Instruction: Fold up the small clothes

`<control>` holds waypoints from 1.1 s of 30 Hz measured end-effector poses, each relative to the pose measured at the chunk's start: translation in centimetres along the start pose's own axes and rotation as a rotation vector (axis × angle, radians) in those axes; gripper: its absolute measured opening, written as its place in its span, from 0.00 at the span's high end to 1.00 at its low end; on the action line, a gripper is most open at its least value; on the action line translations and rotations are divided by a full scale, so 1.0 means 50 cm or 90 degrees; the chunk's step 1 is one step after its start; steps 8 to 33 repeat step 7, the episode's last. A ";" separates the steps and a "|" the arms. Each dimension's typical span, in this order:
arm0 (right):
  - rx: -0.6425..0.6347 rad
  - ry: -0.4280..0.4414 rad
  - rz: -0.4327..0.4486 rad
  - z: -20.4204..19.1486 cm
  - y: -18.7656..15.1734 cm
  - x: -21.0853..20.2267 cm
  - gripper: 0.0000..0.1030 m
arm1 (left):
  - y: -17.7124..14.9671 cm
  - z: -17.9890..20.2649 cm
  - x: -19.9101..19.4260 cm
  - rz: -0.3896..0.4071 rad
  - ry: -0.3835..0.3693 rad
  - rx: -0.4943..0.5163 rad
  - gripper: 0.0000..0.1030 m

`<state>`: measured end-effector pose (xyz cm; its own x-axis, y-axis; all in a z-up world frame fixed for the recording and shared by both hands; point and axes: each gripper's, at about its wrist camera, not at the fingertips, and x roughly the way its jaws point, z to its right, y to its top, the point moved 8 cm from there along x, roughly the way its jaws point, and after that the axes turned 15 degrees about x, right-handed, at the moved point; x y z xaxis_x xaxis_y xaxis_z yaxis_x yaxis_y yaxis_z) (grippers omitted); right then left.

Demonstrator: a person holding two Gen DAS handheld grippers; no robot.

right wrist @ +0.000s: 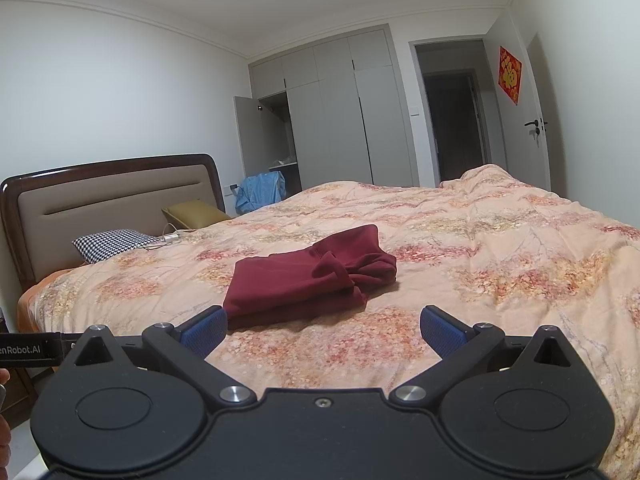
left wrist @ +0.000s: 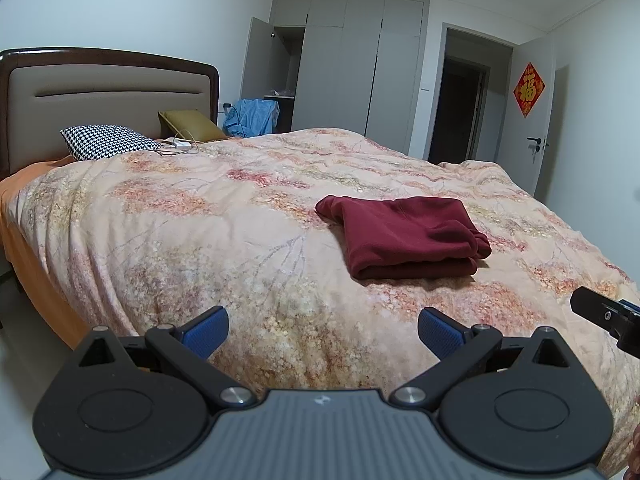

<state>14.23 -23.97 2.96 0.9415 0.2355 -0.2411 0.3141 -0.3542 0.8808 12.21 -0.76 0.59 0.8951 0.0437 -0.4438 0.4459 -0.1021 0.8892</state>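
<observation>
Dark red garment (left wrist: 404, 236), folded into a compact rectangle with bunched cuffs at one end, lying right of centre in the left wrist view and at centre in the right wrist view (right wrist: 312, 276), on the floral peach quilt (left wrist: 240, 220) of a bed; nothing touches it. Left gripper (left wrist: 323, 330): bottom centre of its frame, blue-padded fingers (left wrist: 206, 330) spread wide, holding nothing, hovering above the quilt's near edge, well short of the garment. Right gripper (right wrist: 323, 330): bottom centre of its frame, fingers (right wrist: 440, 330) likewise spread wide and holding nothing, the left pad just beside the garment's near corner in the picture; its tip also shows at the right edge of the left wrist view (left wrist: 608, 314). Houndstooth pillow (left wrist: 110, 142) and olive cushion (left wrist: 190, 124) at the upholstered headboard (left wrist: 100, 88), left of frame. Grey wardrobe (left wrist: 352, 68) with one door open, upper centre. Red door ornament (left wrist: 529, 89), upper right
</observation>
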 end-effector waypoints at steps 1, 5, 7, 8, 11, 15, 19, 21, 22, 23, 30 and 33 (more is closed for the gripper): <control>0.000 0.000 0.000 0.000 0.000 0.000 0.01 | -0.001 0.000 -0.001 0.001 0.000 0.001 0.00; 0.000 0.000 0.000 0.000 0.000 0.000 0.00 | -0.002 -0.002 -0.003 0.001 -0.003 -0.002 0.00; 0.000 0.000 0.000 0.000 0.000 0.000 0.01 | -0.002 -0.002 -0.003 0.001 -0.001 -0.002 0.00; 0.000 0.000 0.000 0.000 0.000 0.000 0.01 | -0.002 -0.002 -0.003 0.001 -0.001 -0.002 0.00; 0.000 0.000 0.000 0.000 0.000 0.000 0.01 | -0.002 -0.002 -0.003 0.001 -0.001 -0.002 0.00; 0.000 0.000 0.000 0.000 0.000 0.000 0.01 | -0.002 -0.002 -0.003 0.001 -0.001 -0.002 0.00; 0.000 0.000 0.000 0.000 0.000 0.000 0.01 | -0.002 -0.002 -0.003 0.001 -0.001 -0.002 0.00; 0.000 0.000 0.000 0.000 0.000 0.000 0.01 | -0.002 -0.002 -0.003 0.001 -0.001 -0.002 0.00; 0.000 0.000 0.000 0.000 0.000 0.000 0.01 | -0.002 -0.002 -0.003 0.001 -0.001 -0.002 0.00; 0.000 0.000 0.000 0.000 0.000 0.000 0.01 | -0.002 -0.002 -0.003 0.001 -0.001 -0.002 0.00; 0.000 0.000 0.000 0.000 0.000 0.000 0.01 | -0.002 -0.002 -0.003 0.001 -0.001 -0.002 0.00; 0.000 0.000 0.000 0.000 0.000 0.000 0.01 | -0.002 -0.002 -0.003 0.001 -0.001 -0.002 0.00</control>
